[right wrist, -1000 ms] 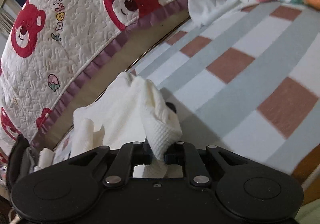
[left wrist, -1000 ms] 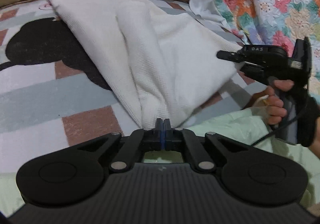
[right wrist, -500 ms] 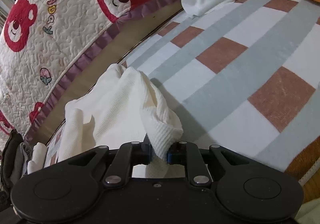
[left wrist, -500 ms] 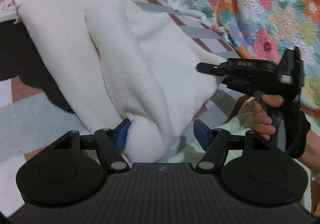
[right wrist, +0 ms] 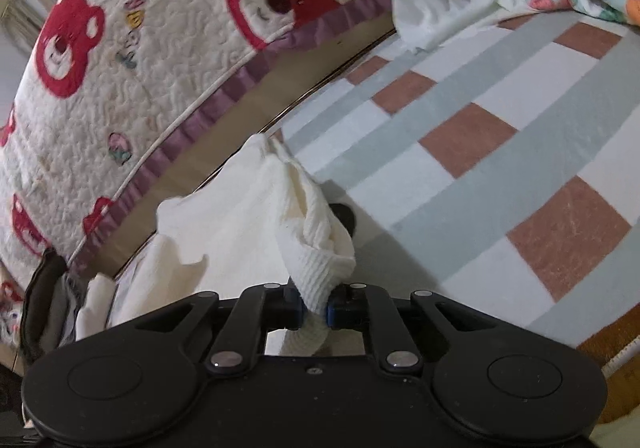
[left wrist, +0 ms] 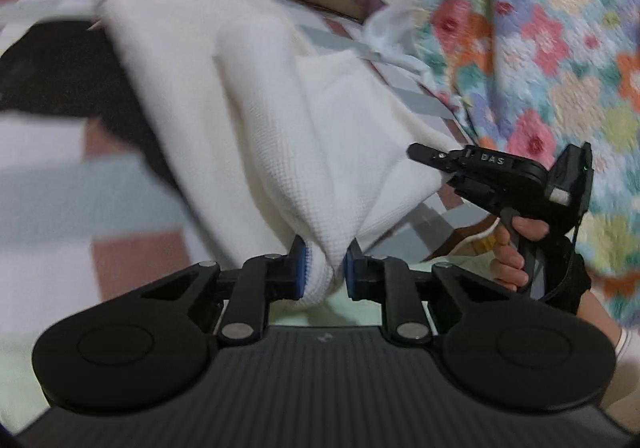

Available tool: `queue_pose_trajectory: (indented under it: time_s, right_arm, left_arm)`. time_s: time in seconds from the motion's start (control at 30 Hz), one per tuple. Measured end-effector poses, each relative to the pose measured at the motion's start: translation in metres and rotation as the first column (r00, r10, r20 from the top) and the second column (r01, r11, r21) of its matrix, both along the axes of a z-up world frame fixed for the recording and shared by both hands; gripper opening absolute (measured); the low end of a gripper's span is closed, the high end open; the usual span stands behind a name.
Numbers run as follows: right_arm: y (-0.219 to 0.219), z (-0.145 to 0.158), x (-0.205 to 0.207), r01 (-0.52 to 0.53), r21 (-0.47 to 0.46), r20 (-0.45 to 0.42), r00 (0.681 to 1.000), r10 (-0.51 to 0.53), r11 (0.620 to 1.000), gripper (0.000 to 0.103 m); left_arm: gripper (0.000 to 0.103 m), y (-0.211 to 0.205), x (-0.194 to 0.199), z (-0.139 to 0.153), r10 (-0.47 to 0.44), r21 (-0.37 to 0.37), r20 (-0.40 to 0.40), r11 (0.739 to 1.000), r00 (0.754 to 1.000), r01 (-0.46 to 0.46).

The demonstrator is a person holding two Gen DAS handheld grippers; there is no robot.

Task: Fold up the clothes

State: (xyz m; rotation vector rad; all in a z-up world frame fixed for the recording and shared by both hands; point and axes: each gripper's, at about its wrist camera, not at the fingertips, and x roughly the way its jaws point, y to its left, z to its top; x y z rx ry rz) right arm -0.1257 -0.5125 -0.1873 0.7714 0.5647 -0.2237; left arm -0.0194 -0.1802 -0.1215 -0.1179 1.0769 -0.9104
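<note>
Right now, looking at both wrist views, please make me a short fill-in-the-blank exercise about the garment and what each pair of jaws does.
1. The garment held by both grippers is ____ in colour.
2. The left gripper has its jaws on either side of a bunched ____ of the garment.
3. The right gripper is ____ on a corner of the garment.
4. The quilt behind the garment shows red ____.

Missing words: white; fold; shut; bears
</note>
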Motion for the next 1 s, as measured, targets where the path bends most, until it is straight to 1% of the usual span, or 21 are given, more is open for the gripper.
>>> queue_pose_trajectory:
  time_s: [0.07, 0.1, 0.13, 0.17, 0.23, 0.27, 0.3, 0.37, 0.4, 0.43, 0.47, 0.5, 0.57, 0.6, 0.63, 0.7, 0.77, 0.8, 0.87, 0.93, 1.0]
  right_arm:
    - [0.007, -0.003, 0.009, -0.029, -0.064, -0.061, 0.998, 0.025, 0.997, 0.011]
    - [0.010, -0.007, 0.013, -0.029, -0.081, -0.093, 0.995, 0.021, 0.996, 0.011]
    - [0.011, -0.010, 0.014, -0.018, -0.082, -0.107, 0.994, 0.010, 0.996, 0.011]
    - [0.011, -0.011, 0.012, -0.012, -0.080, -0.107, 0.994, 0.004, 0.997, 0.011]
    - [0.010, -0.012, 0.009, -0.016, -0.085, -0.093, 0.996, 0.008, 0.996, 0.011]
    - [0.009, -0.012, 0.008, -0.018, -0.084, -0.086, 0.996, 0.011, 0.996, 0.012]
    - [0.008, -0.013, 0.007, -0.020, -0.079, -0.080, 0.997, 0.013, 0.997, 0.012]
    - [0.006, -0.015, 0.006, -0.023, -0.069, -0.067, 0.998, 0.018, 0.997, 0.013]
    - [0.006, -0.016, 0.005, -0.022, -0.063, -0.062, 0.998, 0.019, 0.998, 0.014]
    - [0.005, -0.017, 0.005, -0.018, -0.055, -0.060, 0.998, 0.015, 0.998, 0.014]
    - [0.005, -0.018, 0.004, -0.013, -0.044, -0.056, 0.998, 0.011, 0.999, 0.014]
    - [0.004, -0.018, 0.003, -0.010, -0.029, -0.048, 0.999, 0.008, 1.000, 0.014]
    - [0.002, -0.015, 0.000, -0.015, -0.010, -0.017, 1.000, 0.015, 1.000, 0.014]
    - [0.002, -0.012, -0.002, -0.029, -0.014, 0.003, 1.000, 0.029, 0.999, 0.014]
    - [0.003, -0.008, -0.003, -0.054, -0.031, 0.022, 0.998, 0.055, 0.998, 0.014]
    - [0.008, -0.004, -0.001, -0.101, -0.058, 0.021, 0.995, 0.102, 0.993, 0.013]
    - [0.013, -0.007, 0.006, -0.116, -0.086, -0.021, 0.993, 0.115, 0.989, 0.013]
    - [0.016, -0.009, 0.010, -0.120, -0.101, -0.046, 0.992, 0.116, 0.988, 0.013]
    - [0.020, -0.014, 0.013, -0.105, -0.117, -0.086, 0.992, 0.095, 0.988, 0.013]
    - [0.021, -0.015, 0.011, -0.097, -0.130, -0.095, 0.992, 0.085, 0.987, 0.013]
    - [0.021, -0.012, 0.009, -0.098, -0.161, -0.102, 0.991, 0.082, 0.982, 0.013]
  left_arm:
    - [0.018, -0.007, -0.008, -0.008, 0.005, 0.062, 0.020, 0.998, 1.000, -0.007]
    - [0.021, -0.013, -0.011, -0.013, 0.000, 0.096, 0.036, 0.995, 0.999, -0.003]
    - [0.021, -0.015, -0.012, -0.014, 0.003, 0.106, 0.037, 0.994, 0.999, -0.007]
    - [0.024, -0.015, -0.011, -0.011, 0.016, 0.092, 0.024, 0.996, 1.000, -0.018]
    - [0.040, -0.011, -0.008, -0.004, 0.036, 0.047, 0.013, 0.998, 0.999, -0.036]
    - [0.056, -0.009, -0.006, -0.003, 0.056, 0.025, 0.018, 0.998, 0.998, -0.056]
    - [0.065, -0.007, -0.002, -0.003, 0.078, 0.005, 0.026, 0.997, 0.997, -0.079]
    - [0.069, -0.008, 0.007, -0.008, 0.108, -0.030, 0.023, 0.994, 0.994, -0.107]
    - [0.070, -0.013, 0.015, -0.018, 0.098, -0.036, -0.001, 0.995, 0.995, -0.098]
    - [0.067, -0.019, 0.022, -0.027, 0.088, -0.043, -0.026, 0.995, 0.996, -0.089]
    - [0.049, -0.025, 0.027, -0.034, 0.073, -0.025, -0.039, 0.997, 0.997, -0.074]
    - [0.020, -0.027, 0.026, -0.034, 0.056, -0.011, -0.019, 0.998, 0.998, -0.056]
    - [0.018, -0.020, 0.016, -0.019, 0.045, -0.038, 0.065, 0.998, 0.997, -0.043]
    - [0.018, -0.011, 0.012, -0.009, 0.076, -0.063, 0.094, 0.996, 0.993, -0.070]
    - [0.018, -0.002, 0.009, -0.004, 0.116, -0.078, 0.094, 0.991, 0.989, -0.109]
    - [0.019, 0.010, 0.006, -0.002, 0.199, -0.085, 0.046, 0.977, 0.979, -0.195]
    - [0.021, 0.012, 0.006, -0.018, 0.282, -0.019, -0.006, 0.959, 0.959, -0.282]
    - [0.028, 0.009, 0.007, -0.029, 0.310, 0.012, -0.027, 0.951, 0.950, -0.309]
    - [0.029, 0.008, 0.007, -0.033, 0.338, 0.012, -0.037, 0.941, 0.940, -0.338]
    - [0.030, 0.009, 0.008, -0.023, 0.353, 0.017, 0.021, 0.935, 0.935, -0.354]
    - [0.028, 0.013, 0.007, -0.013, 0.399, 0.029, 0.109, 0.914, 0.911, -0.404]
